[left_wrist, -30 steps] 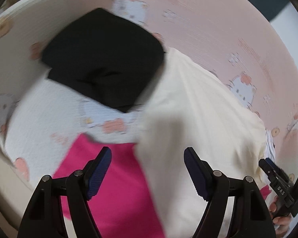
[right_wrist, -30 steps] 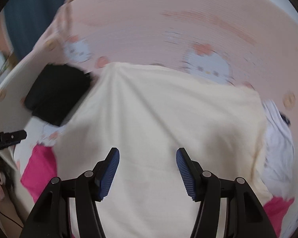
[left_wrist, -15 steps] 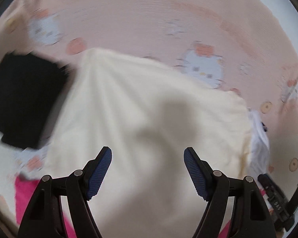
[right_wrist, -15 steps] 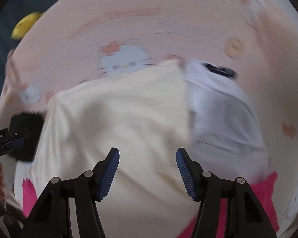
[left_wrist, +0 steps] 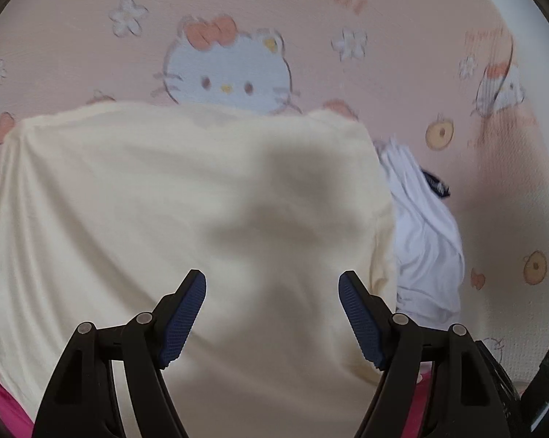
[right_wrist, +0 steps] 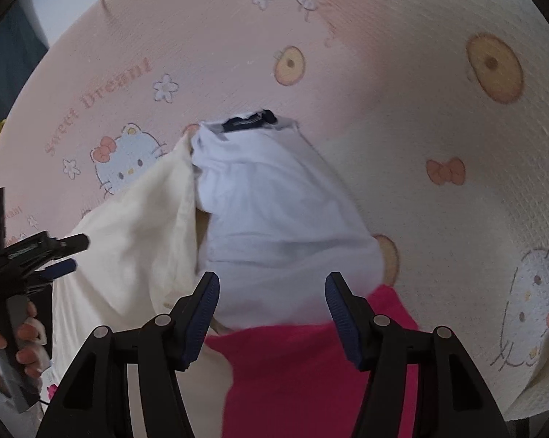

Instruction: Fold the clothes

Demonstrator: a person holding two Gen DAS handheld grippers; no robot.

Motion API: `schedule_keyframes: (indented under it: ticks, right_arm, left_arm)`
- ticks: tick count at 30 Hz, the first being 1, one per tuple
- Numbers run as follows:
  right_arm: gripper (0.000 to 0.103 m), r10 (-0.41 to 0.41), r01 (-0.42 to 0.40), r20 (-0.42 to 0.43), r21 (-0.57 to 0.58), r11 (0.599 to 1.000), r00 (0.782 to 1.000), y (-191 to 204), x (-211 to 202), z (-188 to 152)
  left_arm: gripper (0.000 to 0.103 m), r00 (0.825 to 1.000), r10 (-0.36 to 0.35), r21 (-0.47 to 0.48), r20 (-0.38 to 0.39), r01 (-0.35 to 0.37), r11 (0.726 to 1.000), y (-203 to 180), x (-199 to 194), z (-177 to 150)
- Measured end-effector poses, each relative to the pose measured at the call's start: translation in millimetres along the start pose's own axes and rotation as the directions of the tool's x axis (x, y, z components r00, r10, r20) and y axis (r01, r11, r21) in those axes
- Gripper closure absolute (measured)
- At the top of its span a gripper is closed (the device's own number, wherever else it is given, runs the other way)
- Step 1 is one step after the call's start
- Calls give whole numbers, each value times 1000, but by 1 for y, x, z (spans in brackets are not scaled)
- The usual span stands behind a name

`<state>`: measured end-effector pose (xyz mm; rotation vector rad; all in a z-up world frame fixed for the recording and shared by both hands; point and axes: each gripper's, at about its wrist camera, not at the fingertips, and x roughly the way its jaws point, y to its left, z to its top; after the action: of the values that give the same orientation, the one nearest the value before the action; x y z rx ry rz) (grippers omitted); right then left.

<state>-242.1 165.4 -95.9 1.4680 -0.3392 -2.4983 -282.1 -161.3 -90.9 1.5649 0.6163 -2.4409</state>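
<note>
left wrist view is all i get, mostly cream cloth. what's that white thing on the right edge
Observer: The right wrist view shows it whole: a white garment with a dark neck label at its far end.
Operator: anything under it
Observer: A bright pink cloth lies nearest the right gripper, and the white garment's near edge overlaps it.
Operator: does the cream one touch it
Observer: Yes. The cream garment has a folded edge pressing against the white one's left side.
Operator: is my right gripper holding anything
Observer: No. It is open, above the spot where white meets pink.
</note>
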Motion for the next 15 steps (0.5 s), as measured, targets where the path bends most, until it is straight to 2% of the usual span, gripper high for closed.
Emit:
schedule_keyframes:
  ticks: [4, 7, 9, 12, 15]
  right_arm:
    - [43, -11, 9, -11, -104, 995, 1000, 10, 2, -6]
    - [43, -18, 16, -10, -200, 980, 1000, 21, 3, -11]
    - [43, -24, 21, -9, -263, 965, 1000, 28, 4, -14]
    - [43, -26, 19, -15, -341, 940, 1000, 37, 6, -18]
    - [43, -12, -12, -75, -313, 950, 997, 39, 17, -10]
  left_arm:
    - [29, 999, -33, 13, -41, 33, 999, -14, 17, -1]
    - [29, 988, -79, 66, -132, 89, 994, -29, 29, 4]
    - [29, 982, -82, 121, -172, 104, 987, -39, 32, 9]
    - [29, 985, -51, 217, -168, 87, 972, -51, 32, 26]
    - [29, 988, -33, 240, -152, 69, 968, -57, 34, 48]
